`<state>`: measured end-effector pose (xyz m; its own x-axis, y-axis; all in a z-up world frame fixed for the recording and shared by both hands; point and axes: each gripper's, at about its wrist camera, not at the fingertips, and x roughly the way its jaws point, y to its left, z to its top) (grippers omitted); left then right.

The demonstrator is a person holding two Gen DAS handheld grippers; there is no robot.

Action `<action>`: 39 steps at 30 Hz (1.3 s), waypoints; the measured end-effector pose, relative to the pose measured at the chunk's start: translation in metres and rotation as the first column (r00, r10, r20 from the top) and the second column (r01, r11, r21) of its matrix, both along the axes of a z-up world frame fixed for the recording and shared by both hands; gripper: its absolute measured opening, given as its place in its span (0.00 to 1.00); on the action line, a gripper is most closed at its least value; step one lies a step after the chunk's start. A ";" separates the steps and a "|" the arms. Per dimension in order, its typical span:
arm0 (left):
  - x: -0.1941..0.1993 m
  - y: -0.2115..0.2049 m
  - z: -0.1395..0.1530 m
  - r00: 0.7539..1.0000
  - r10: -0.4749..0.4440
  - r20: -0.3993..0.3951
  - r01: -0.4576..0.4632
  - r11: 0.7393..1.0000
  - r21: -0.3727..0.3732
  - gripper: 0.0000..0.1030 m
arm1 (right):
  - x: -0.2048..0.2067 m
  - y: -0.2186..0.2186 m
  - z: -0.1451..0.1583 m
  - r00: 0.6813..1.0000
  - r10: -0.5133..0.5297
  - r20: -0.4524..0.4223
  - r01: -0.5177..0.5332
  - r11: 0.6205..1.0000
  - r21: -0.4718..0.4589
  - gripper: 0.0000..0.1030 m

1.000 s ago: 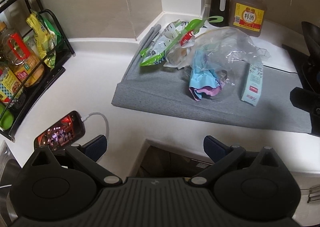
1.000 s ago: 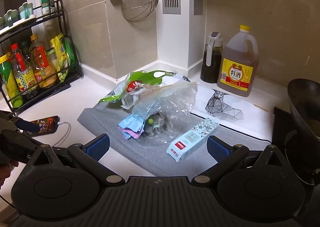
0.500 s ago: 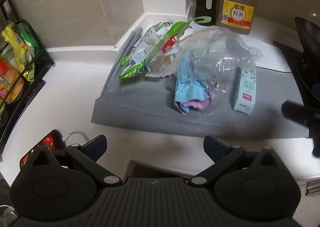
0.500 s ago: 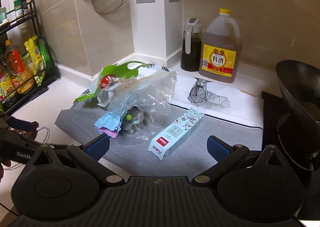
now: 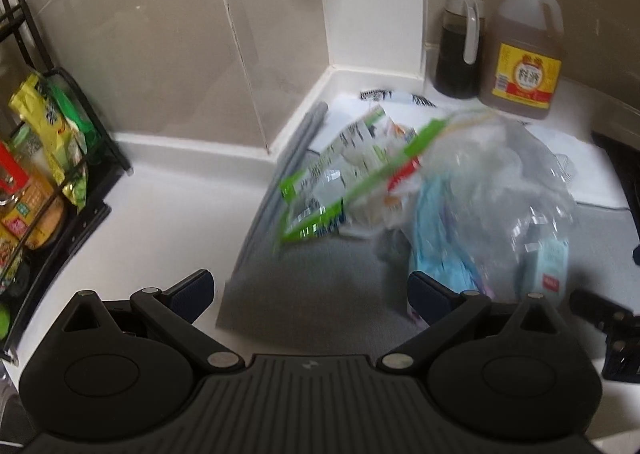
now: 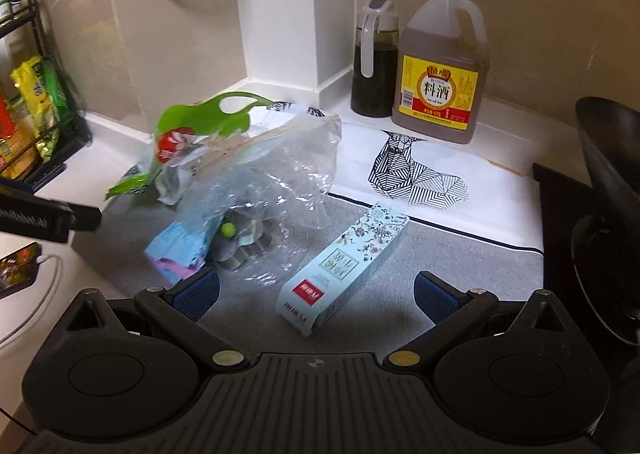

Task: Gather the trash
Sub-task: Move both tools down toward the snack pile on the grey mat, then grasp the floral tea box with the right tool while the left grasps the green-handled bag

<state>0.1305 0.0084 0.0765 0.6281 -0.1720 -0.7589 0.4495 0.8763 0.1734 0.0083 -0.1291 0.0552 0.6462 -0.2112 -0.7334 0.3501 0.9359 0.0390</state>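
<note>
we see our left tongs (image 5: 310,288) spread wide with nothing between the blue pads, hanging over the near left corner of the grey mat (image 5: 320,294) on the white bench (image 5: 168,222). our right tongs (image 6: 316,290) are just as wide apart and empty, low over the mat's near edge.

the trash sits in a loose heap on the mat. in the right wrist view a crumpled clear plastic bag (image 6: 280,182) lies at 12 o'clock from the right tongs, with a blue and pink wrapper (image 6: 180,250) tucked under its 8 o'clock side and a green and white snack packet (image 6: 192,134) touching it at 10 o'clock. a pale blue carton (image 6: 348,262) lies flat just beside the bag, at its 4 o'clock, its near end between the right tongs' pads. in the left wrist view the heap is blurred; the snack packet lies at 12 o'clock from the left tongs and the bag at 2 o'clock.

at the back wall a dark oil dispenser (image 6: 374,62) and a yellow-capped jug (image 6: 440,70) stand side by side, touching or nearly so. a black wok (image 6: 608,182) is at 3 o'clock, a black rack of bottles (image 5: 44,182) at 9 o'clock, and a phone (image 6: 18,266) on a white cable rests on the bench near the left tongs.
</note>
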 end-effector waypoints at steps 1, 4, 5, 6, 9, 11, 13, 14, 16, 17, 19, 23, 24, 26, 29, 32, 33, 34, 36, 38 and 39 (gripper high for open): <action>0.005 -0.003 0.001 1.000 0.000 0.005 0.000 1.000 -0.002 1.00 | 0.004 -0.003 -0.003 1.000 -0.003 -0.006 0.003 1.000 0.004 1.00; 0.021 -0.012 0.001 1.000 0.002 0.029 -0.002 1.000 -0.004 1.00 | 0.017 -0.009 -0.013 1.000 -0.009 -0.021 0.010 1.000 0.010 1.00; 0.026 -0.015 0.002 0.999 -0.001 0.039 0.001 1.000 -0.004 1.00 | 0.021 -0.010 -0.016 1.000 -0.012 -0.024 0.012 1.000 0.010 1.00; 0.031 -0.018 0.001 0.999 -0.008 0.047 0.009 1.000 -0.006 1.00 | 0.025 -0.012 -0.020 0.999 -0.016 -0.028 0.016 1.000 0.011 1.00; 0.045 -0.029 0.000 0.999 -0.026 0.046 0.026 1.000 -0.007 1.00 | 0.036 -0.018 -0.030 0.998 -0.034 -0.043 0.034 0.999 0.016 1.00; 0.053 -0.035 -0.001 0.999 -0.034 0.039 0.034 0.999 -0.010 1.00 | 0.043 -0.021 -0.036 0.998 -0.042 -0.051 0.043 0.999 0.024 1.00; 0.058 -0.041 -0.003 0.999 -0.042 0.035 0.043 0.999 -0.010 1.00 | 0.048 -0.024 -0.041 0.997 -0.050 -0.059 0.051 0.998 0.028 1.00; 0.059 -0.044 -0.004 0.998 -0.046 0.031 0.047 0.999 -0.009 1.00 | 0.051 -0.026 -0.044 0.997 -0.053 -0.060 0.055 0.998 0.030 1.00; 0.061 -0.049 -0.006 0.998 -0.060 0.026 0.060 0.998 -0.009 1.00 | 0.055 -0.029 -0.047 0.996 -0.057 -0.067 0.060 0.998 0.034 1.00; 0.062 -0.052 -0.007 0.998 -0.065 0.025 0.066 0.998 -0.008 1.00 | 0.056 -0.031 -0.049 0.996 -0.058 -0.070 0.061 0.997 0.036 1.00; 0.063 -0.055 -0.008 0.997 -0.073 0.022 0.073 0.997 -0.007 1.00 | 0.059 -0.033 -0.053 0.995 -0.060 -0.078 0.063 0.997 0.037 1.00; 0.066 -0.060 -0.011 0.997 -0.081 0.011 0.081 0.997 -0.010 1.00 | 0.064 -0.037 -0.059 0.993 -0.067 -0.094 0.070 0.997 0.035 1.00; 0.067 -0.061 -0.011 0.997 -0.082 0.008 0.082 0.997 -0.011 1.00 | 0.065 -0.038 -0.061 0.993 -0.068 -0.098 0.072 0.997 0.035 1.00; 0.069 -0.064 -0.012 0.996 -0.087 0.002 0.087 0.996 -0.017 1.00 | 0.066 -0.040 -0.065 0.992 -0.070 -0.107 0.074 0.997 0.035 1.00; 0.073 -0.067 -0.012 0.994 -0.108 -0.012 0.108 0.993 -0.049 1.00 | 0.068 -0.042 -0.072 0.989 -0.078 -0.125 0.083 0.996 0.033 1.00; 0.083 -0.069 -0.013 0.988 -0.146 -0.043 0.140 0.984 -0.111 1.00 | 0.067 -0.046 -0.081 0.985 -0.094 -0.145 0.102 0.994 0.049 1.00; 0.087 -0.071 -0.013 0.987 -0.152 -0.051 0.144 0.981 -0.127 1.00 | 0.066 -0.047 -0.083 0.984 -0.099 -0.149 0.109 0.992 0.058 1.00; 0.091 -0.071 -0.014 0.986 -0.154 -0.056 0.145 0.979 -0.140 1.00 | 0.065 -0.048 -0.084 0.984 -0.100 -0.144 0.110 0.992 0.058 1.00; 0.099 -0.073 -0.015 0.986 -0.154 -0.068 0.142 0.977 -0.156 1.00 | 0.066 -0.048 -0.084 0.985 -0.100 -0.139 0.107 0.993 0.046 1.00; 0.107 -0.072 -0.014 0.985 -0.149 -0.084 0.132 0.975 -0.181 1.00 | 0.067 -0.050 -0.085 0.986 -0.102 -0.132 0.109 0.993 0.049 1.00; 0.110 -0.071 -0.014 0.986 -0.142 -0.090 0.122 0.973 -0.197 0.99 | 0.067 -0.051 -0.085 0.986 -0.105 -0.127 0.112 0.992 0.052 1.00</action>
<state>0.2408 -0.0630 0.0627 0.5105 -0.3960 -0.7632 0.5705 0.8202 -0.0439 0.0749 -0.1801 -0.0295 0.5255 -0.2295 -0.8192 0.4552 0.8894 0.0428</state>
